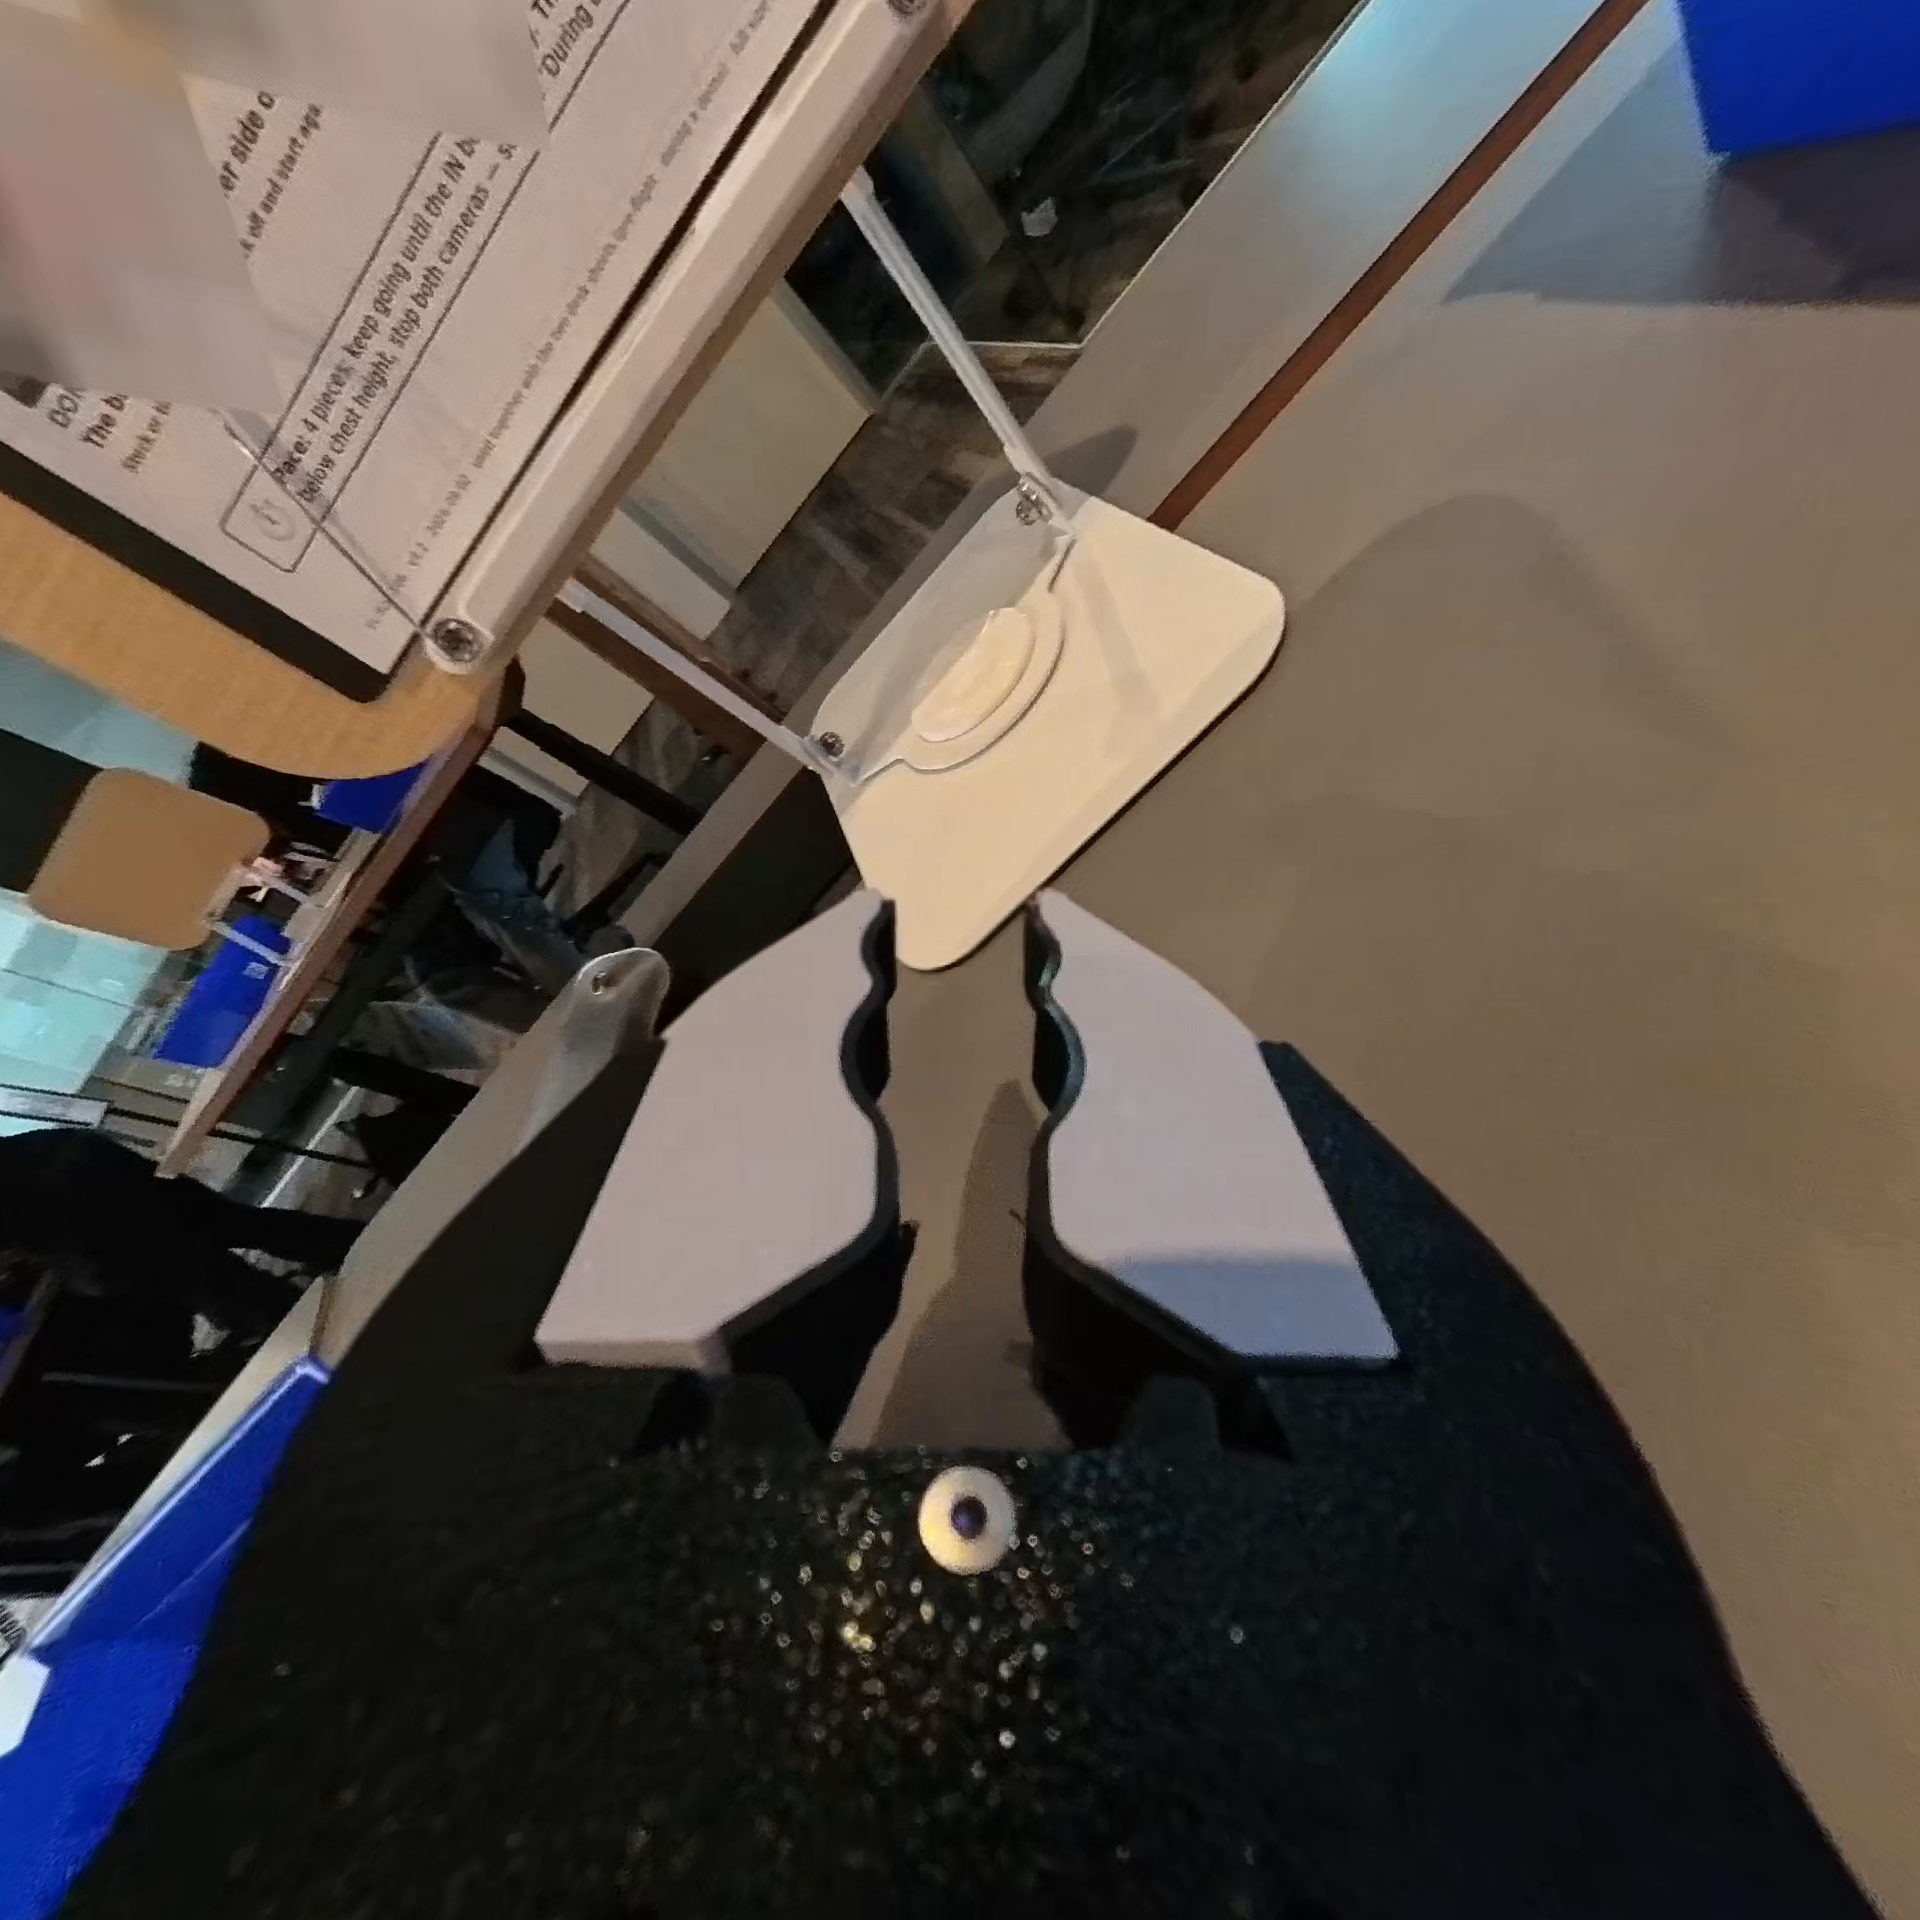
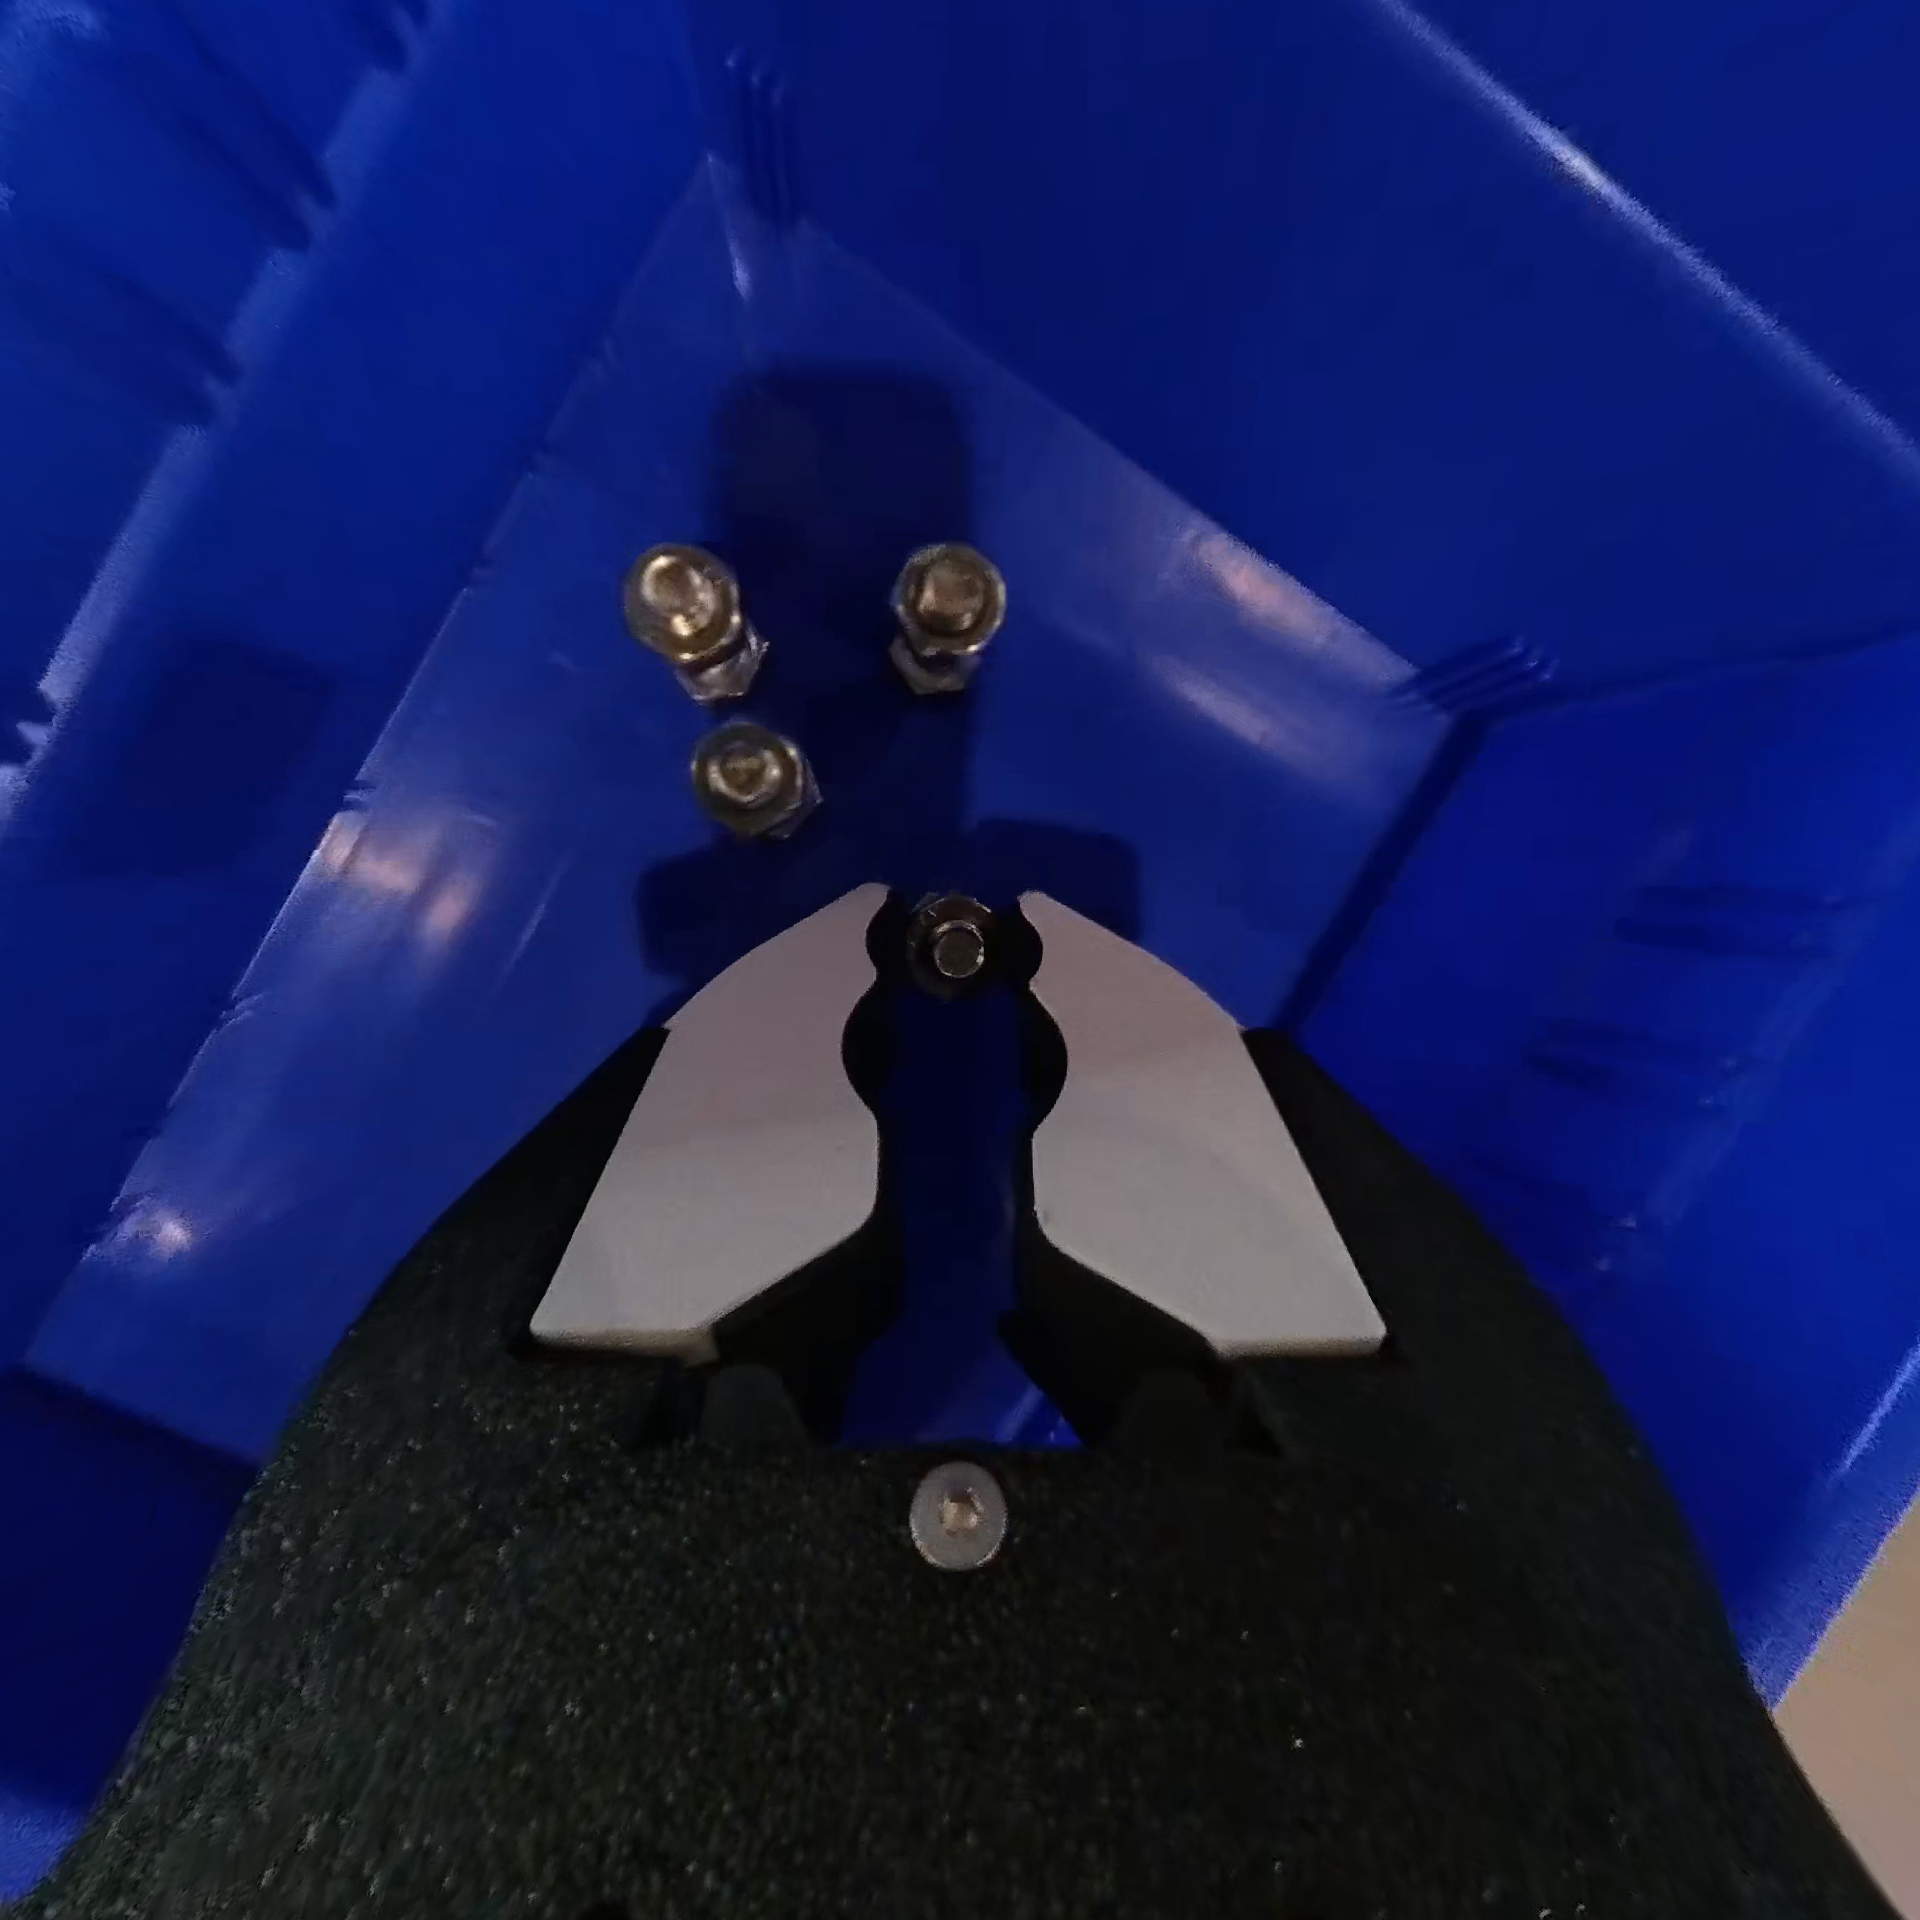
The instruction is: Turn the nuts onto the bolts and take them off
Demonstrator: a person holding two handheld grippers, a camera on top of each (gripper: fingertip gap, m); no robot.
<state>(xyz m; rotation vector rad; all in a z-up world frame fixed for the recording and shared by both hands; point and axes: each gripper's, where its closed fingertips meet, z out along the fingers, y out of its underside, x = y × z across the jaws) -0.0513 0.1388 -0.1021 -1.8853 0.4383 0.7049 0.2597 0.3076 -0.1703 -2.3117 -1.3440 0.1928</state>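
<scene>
Down in the blue bin [image 2: 1351,416], the right claw [image 2: 956,951] has its two tips on either side of a bolt-and-nut piece [image 2: 956,948], seen end-on. The tips look to be touching it, so I judge the claw is grasping it, though how firm the hold is I cannot tell. Three more assembled bolts [image 2: 691,623] [image 2: 948,613] [image 2: 750,779] stand on the bin floor just beyond, to the far left of the held one, each with a nut threaded on. They are near one another but apart.

The left claw [image 1: 961,925] hangs released over the grey counter [image 1: 1558,935], empty, with its tips close to a white stand base [image 1: 1091,748] that carries a clear sheet holder [image 1: 468,312]. No bolt or nut shows in that view.

The step in hand appears to be picking one piece out of the bin. To do it well, the right claw should keep the piece seated in the notch near the tips, squeeze evenly, and lift straight up so it does not knock the three neighbours or scrape the bin wall. The piece is small and smooth metal, so it could twist or slip if gripped off centre. The left claw should then come across to meet it, taking the nut squarely before any turning begins.
</scene>
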